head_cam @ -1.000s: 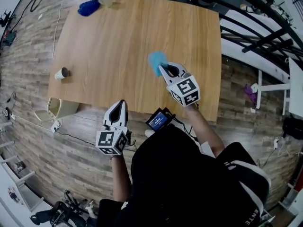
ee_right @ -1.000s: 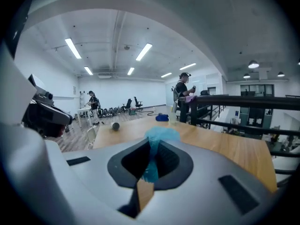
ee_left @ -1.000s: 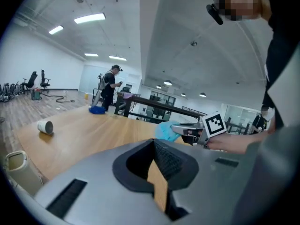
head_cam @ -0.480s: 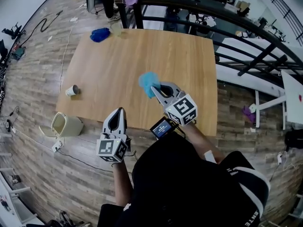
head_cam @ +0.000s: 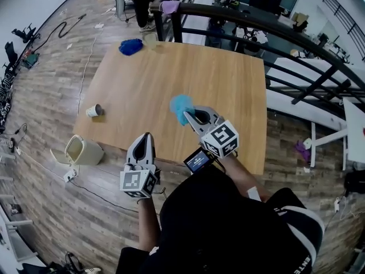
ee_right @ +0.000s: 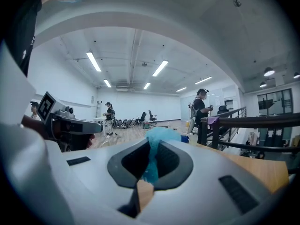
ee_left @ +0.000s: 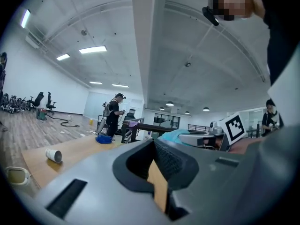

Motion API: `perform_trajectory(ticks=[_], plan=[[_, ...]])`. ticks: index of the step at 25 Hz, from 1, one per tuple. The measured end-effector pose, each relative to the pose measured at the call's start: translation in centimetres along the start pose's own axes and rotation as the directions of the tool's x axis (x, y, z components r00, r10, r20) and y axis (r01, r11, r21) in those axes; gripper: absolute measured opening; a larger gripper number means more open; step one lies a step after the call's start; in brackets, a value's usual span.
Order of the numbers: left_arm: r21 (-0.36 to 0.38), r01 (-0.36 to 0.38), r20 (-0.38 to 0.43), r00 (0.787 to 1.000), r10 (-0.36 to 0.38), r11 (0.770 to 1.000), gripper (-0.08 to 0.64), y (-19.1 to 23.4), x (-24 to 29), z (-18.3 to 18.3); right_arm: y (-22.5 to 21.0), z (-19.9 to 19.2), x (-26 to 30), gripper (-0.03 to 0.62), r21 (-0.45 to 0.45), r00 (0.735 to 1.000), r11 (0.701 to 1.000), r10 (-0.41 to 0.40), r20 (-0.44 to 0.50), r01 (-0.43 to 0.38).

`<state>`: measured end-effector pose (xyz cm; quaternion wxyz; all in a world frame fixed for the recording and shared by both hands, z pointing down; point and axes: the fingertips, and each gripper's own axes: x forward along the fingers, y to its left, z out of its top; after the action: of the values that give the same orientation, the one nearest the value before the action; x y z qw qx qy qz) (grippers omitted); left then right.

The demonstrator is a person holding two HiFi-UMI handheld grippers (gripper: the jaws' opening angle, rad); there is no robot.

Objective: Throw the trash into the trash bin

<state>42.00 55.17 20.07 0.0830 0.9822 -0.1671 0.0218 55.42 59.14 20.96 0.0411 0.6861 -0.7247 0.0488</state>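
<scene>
Our right tongs [head_cam: 186, 117] are clamped on a soft, crumpled blue wad [head_cam: 181, 105] of thin, tissue-like stuff. We hold it in the air over the near half of the table [head_cam: 228, 79], a square top of pale, smooth wood grain. Our left tongs [head_cam: 146, 137] are closed with nothing between their ribbed black pads, held over the table's near edge.

The trash bin [head_cam: 81, 152] is a small, rounded, cream plastic tub on the plank floor [head_cam: 51, 210] just off the table's near left corner. It is tilted, with its mouth towards us. We cannot tell whether anything lies inside.

A white paper cup [head_cam: 94, 111] lies on its side near the table's left edge, and a darker blue bundle [head_cam: 130, 46] sits at the far left corner.

The right gripper view shows what the head view cannot: the wad runs down between the pads and puffs out above the tips. The left gripper view catches the cup's open end and the bin's rim low at its left edge, while the right gripper view shows neither. A black metal railing [head_cam: 274, 33] curves behind the table.
</scene>
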Motion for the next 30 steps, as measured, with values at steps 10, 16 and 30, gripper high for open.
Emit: perform_trajectory(ticks=[10,16,30], plan=[[-0.012,-0.179,-0.055,0.982,0.178,0.984,0.003,2.5,-2.5,-1.7,2.9,0.0,6.0,-0.003,0.010,0.976,0.976,0.220,0.009,-0.220],[-0.035,-0.374,-0.105,0.923,0.369,0.927,0.003,5.0,-6.4,-4.4,7.1,-3.3,10.3,-0.003,0.066,0.909,0.909,0.414,-0.043,-0.411],[-0.150,-0.592,-0.148,0.805,0.575,0.792,0.003,17.2,-17.0,-7.0,25.9,-6.6,20.4,-0.003,0.174,0.698,0.707,0.706,-0.121,-0.685]])
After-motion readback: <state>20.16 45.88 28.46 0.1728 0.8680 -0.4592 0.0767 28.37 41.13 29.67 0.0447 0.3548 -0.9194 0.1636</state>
